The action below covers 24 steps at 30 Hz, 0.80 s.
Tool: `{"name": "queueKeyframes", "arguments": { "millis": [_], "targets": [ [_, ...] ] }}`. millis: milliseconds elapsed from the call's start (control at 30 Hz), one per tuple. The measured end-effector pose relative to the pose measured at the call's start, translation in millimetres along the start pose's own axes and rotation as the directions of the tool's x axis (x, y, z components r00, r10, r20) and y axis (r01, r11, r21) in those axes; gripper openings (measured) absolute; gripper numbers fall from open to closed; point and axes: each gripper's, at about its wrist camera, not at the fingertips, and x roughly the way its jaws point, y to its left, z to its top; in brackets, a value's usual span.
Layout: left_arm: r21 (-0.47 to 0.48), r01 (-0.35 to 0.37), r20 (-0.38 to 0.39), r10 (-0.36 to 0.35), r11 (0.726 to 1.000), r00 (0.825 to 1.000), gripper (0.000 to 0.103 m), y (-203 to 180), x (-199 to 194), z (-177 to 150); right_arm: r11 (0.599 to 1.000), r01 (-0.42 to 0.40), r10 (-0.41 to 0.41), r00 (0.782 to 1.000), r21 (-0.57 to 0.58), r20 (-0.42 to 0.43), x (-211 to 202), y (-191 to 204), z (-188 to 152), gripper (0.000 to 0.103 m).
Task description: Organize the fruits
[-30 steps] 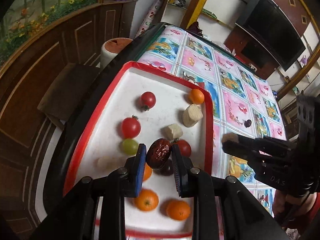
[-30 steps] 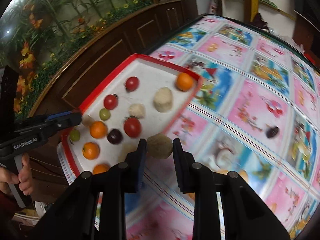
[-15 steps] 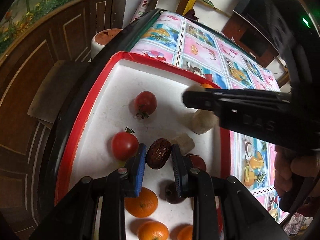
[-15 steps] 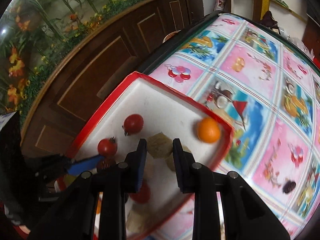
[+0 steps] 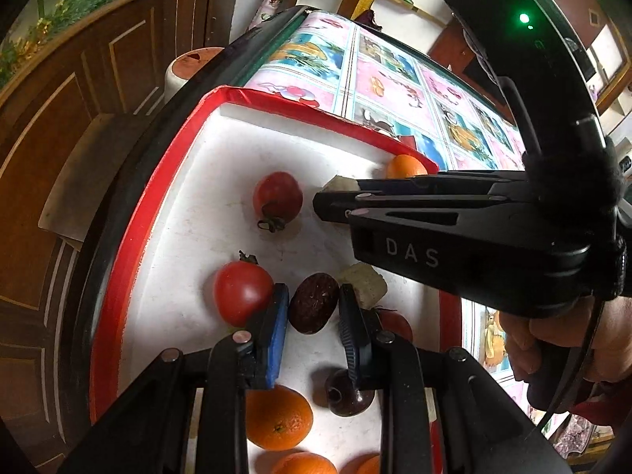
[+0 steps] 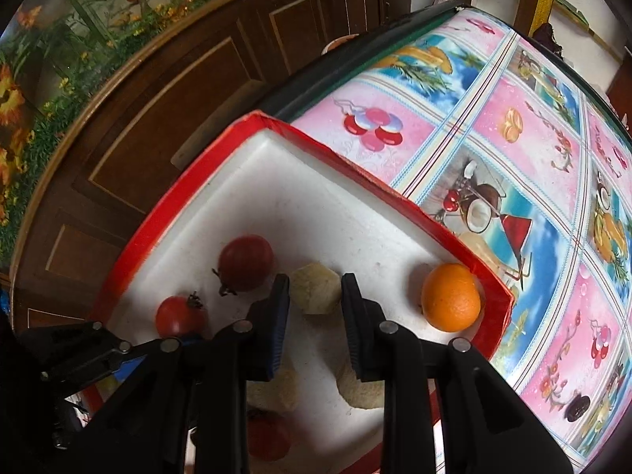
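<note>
My left gripper [image 5: 312, 308] is shut on a dark red date [image 5: 314, 308], low over the white tray with a red rim [image 5: 158, 181]. A red tomato [image 5: 241, 292] touches its left finger. My right gripper [image 6: 314, 300] is shut on a pale beige fruit chunk [image 6: 316, 292] above the tray's far half [image 6: 252, 158], and it crosses the left wrist view as a black body [image 5: 454, 229] held by a hand [image 5: 561, 343]. Another tomato [image 5: 278, 197], oranges [image 5: 276, 414] and a dark plum-like fruit [image 5: 347, 393] lie in the tray.
An orange [image 6: 450, 296] sits in the tray's right corner, two tomatoes [image 6: 245, 262] on its left side. A dark date [image 6: 578, 407] lies on the fruit-print tablecloth [image 6: 513, 138]. Dark wood cabinets [image 6: 177, 91] stand past the table edge.
The right gripper has swung left from the tablecloth to over the tray with its beige chunk. The left gripper has sunk closer to the tray floor, still holding the date.
</note>
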Motion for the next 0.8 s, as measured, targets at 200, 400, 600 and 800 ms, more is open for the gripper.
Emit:
{"name": "queueKeyframes", "arguments": {
  "millis": [200, 400, 600, 800],
  "targets": [
    [0.001, -0.007, -0.001, 0.007, 1.000, 1.000, 0.026, -0.1, 0.3, -1.5, 1.000, 0.004, -0.005, 1.000, 0.015, 0.016, -3.6, 0.4, -0.7, 0.034],
    [-0.014, -0.016, 0.026, 0.016, 1.000, 1.000, 0.057, -3.2, -9.8, -4.4, 0.999, -0.004, -0.001, 0.995, 0.042, 0.100, -32.3, -0.4, -6.7, 0.054],
    [-0.014, -0.095, 0.145, 0.096, 0.995, 0.985, 0.078, -10.7, -40.8, -10.8, 0.996, -0.040, 0.023, 0.978, 0.081, 0.207, -76.7, -4.4, -30.5, 0.077],
    [-0.028, -0.202, 0.145, 0.204, 0.979, 0.968, 0.081, -12.9, -55.6, -19.5, 0.988, -0.070, 0.036, 0.970, 0.135, 0.242, -107.0, -17.2, -68.1, 0.087]
  ]
}}
